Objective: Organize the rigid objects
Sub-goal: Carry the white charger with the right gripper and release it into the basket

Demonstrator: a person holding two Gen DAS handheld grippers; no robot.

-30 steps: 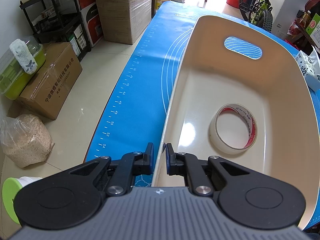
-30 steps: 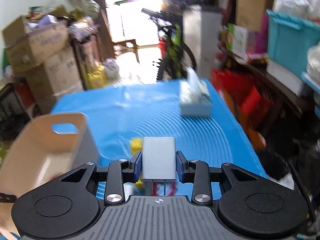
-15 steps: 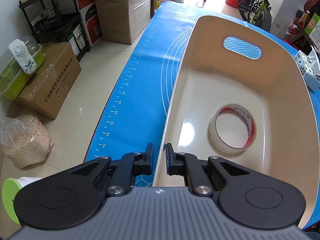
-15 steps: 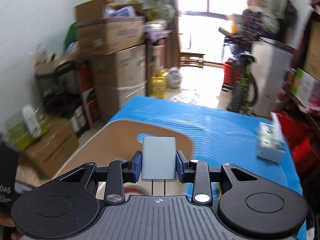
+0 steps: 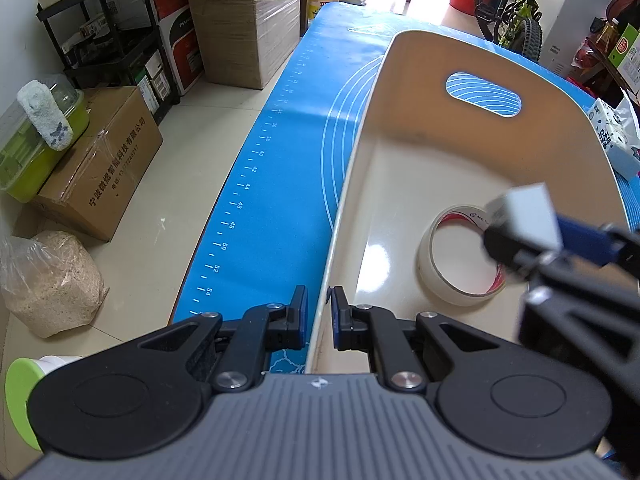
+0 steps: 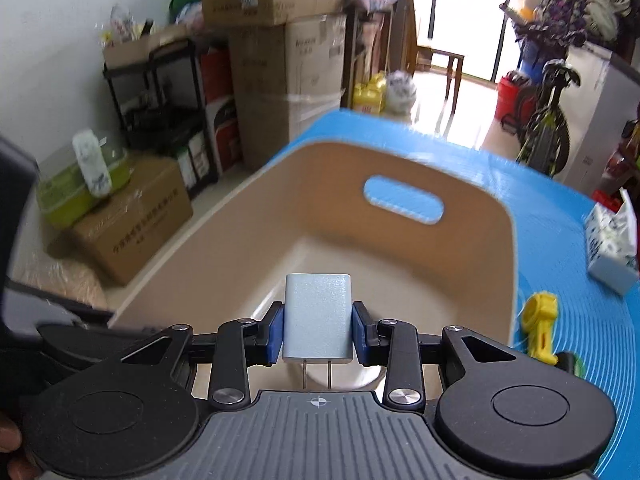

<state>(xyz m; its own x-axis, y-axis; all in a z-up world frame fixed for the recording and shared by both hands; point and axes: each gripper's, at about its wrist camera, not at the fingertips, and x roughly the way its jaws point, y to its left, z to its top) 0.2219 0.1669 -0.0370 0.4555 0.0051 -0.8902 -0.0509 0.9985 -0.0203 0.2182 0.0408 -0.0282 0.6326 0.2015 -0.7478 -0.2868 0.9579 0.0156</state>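
The right tool (image 6: 318,330) is clenched on a small grey charger (image 6: 318,318), its blue pads pressed flat against the two sides and the two metal prongs pointing back toward the handle, so the body of the plug juts forward, free of the tool and ready to be let go. It hangs above the inside of the beige bin (image 6: 472,256), tilted downward, over the near end where the tape roll (image 5: 448,276) lies flat on the bin's floor; from the left camera the charger (image 5: 528,216) shows just over the roll's far rim, not touching it. That looks like a carry about to end in a drop, and the steep downward pitch suits that, since the charger should fall clear of the pads once they part. The left tool (image 5: 318,318) is nipped shut on the bin's near left wall, one pad outside and one inside, pointing steeply down; I take this as a steadying hold, so the light bin does not slide on the blue mat (image 5: 280,184) covering the table while things are put in. Outside the bin, a yellow toy (image 6: 542,322) lies on the mat just beside its right wall, and a tissue pack (image 6: 612,248) sits farther off to the right, so the sorting seems only partly done. Beyond the table are cartons (image 5: 96,160) on the floor and a bicycle (image 5: 516,8) near the window.
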